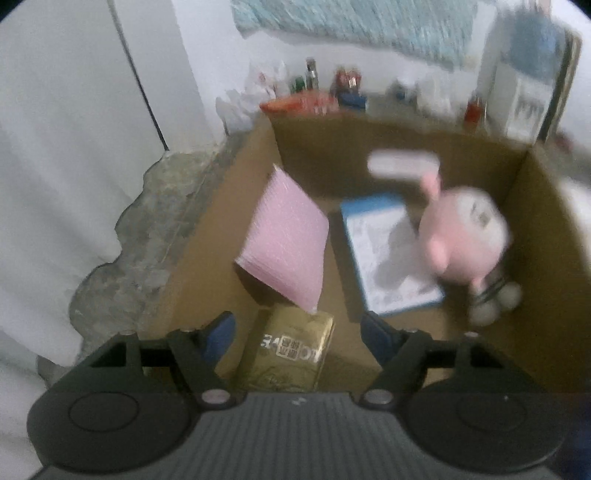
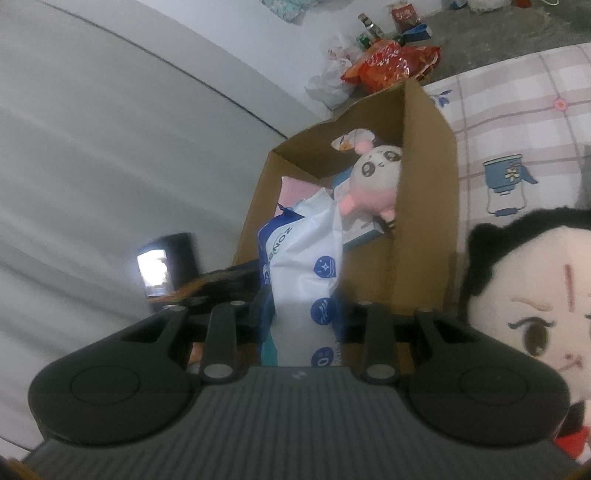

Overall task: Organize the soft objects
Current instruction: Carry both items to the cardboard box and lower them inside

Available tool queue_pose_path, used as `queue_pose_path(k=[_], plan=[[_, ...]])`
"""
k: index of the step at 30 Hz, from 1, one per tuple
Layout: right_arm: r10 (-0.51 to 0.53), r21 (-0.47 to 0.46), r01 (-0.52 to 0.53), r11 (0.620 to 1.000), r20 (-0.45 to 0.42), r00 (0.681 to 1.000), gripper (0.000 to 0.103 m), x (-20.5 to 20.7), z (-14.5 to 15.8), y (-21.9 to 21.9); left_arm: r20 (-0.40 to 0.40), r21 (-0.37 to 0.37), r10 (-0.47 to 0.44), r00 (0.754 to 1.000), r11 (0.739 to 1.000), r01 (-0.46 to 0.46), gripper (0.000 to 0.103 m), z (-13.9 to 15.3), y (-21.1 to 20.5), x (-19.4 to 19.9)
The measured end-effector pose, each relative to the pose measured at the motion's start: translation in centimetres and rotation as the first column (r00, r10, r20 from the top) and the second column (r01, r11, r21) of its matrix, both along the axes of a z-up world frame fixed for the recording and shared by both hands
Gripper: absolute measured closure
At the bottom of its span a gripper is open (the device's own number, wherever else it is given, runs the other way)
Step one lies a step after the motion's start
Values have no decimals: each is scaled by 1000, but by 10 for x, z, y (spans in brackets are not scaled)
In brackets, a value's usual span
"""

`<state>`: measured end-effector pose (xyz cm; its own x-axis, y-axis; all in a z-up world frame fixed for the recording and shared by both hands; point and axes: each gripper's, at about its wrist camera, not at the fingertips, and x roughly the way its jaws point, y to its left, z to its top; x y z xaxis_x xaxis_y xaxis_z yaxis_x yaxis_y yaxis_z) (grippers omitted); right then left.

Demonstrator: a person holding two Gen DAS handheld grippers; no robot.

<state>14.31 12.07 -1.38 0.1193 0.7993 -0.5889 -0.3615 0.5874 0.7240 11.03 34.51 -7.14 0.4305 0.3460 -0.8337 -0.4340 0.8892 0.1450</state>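
1. The left gripper [image 1: 297, 326] hangs over the open cardboard box [image 1: 532, 206], its fingers [image 1: 221, 330] spread apart with nothing between them.
2. Inside the box, a pink pad [image 1: 286, 240] leans tilted near the left wall, with its lower corner over a gold packet [image 1: 291, 354] that lies on the box floor at the near edge.
3. A blue-bordered flat pack [image 1: 384, 254] lies on the box floor right of the pink pad.
4. A pink plush toy [image 1: 465, 236] sits against the right wall of the box, touching the right edge of the flat pack; this view is blurred, so its details are unclear.
5. The right gripper [image 2: 301, 314] has its fingers [image 2: 264, 302] clenched on a white and blue soft packet [image 2: 306, 258], which stands up between them in front of the near end of the box [image 2: 424, 221].
6. From the right wrist camera, the pink plush toy [image 2: 373, 177] shows a white face with dark eyes and rests in the box against its right wall.
7. A black-haired doll [image 2: 532, 314] lies on the checked bedsheet [image 2: 517, 122], just right of the box and close beside the right gripper.
8. Beyond the far end of the box, red snack bags [image 2: 391, 62] and bottles [image 2: 369, 29] sit on the grey floor [image 1: 147, 229].
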Motion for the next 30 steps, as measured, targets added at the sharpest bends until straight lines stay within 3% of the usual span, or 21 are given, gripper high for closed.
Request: queue_pose_path(k=[4, 10, 13, 17, 24, 27, 30], plan=[[37, -39, -38, 999, -31, 999, 73, 7, -10, 39, 126, -73, 64, 990, 996, -55, 17, 42, 9, -30], [47, -107, -54, 993, -71, 996, 70, 21, -35, 109, 266, -154, 167, 949, 980, -129, 13, 81, 23, -71], [33, -231, -49, 972, -75, 997, 63, 28, -61, 137, 275, -167, 171, 946, 978, -129, 13, 86, 23, -80], [54, -359, -71, 931, -56, 997, 63, 30, -85, 159, 264, -176, 174, 949, 976, -129, 13, 84, 22, -87], [51, -403, -56, 913, -22, 998, 63, 28, -79, 162, 266, -182, 178, 947, 974, -132, 13, 81, 19, -90], [30, -458, -28, 889, -2, 1000, 60, 26, -82, 166, 280, -162, 177, 943, 977, -136, 13, 84, 17, -94], [21, -469, -40, 882, -45, 999, 54, 29, -95, 172, 278, -142, 176, 944, 980, -141, 13, 86, 13, -95]])
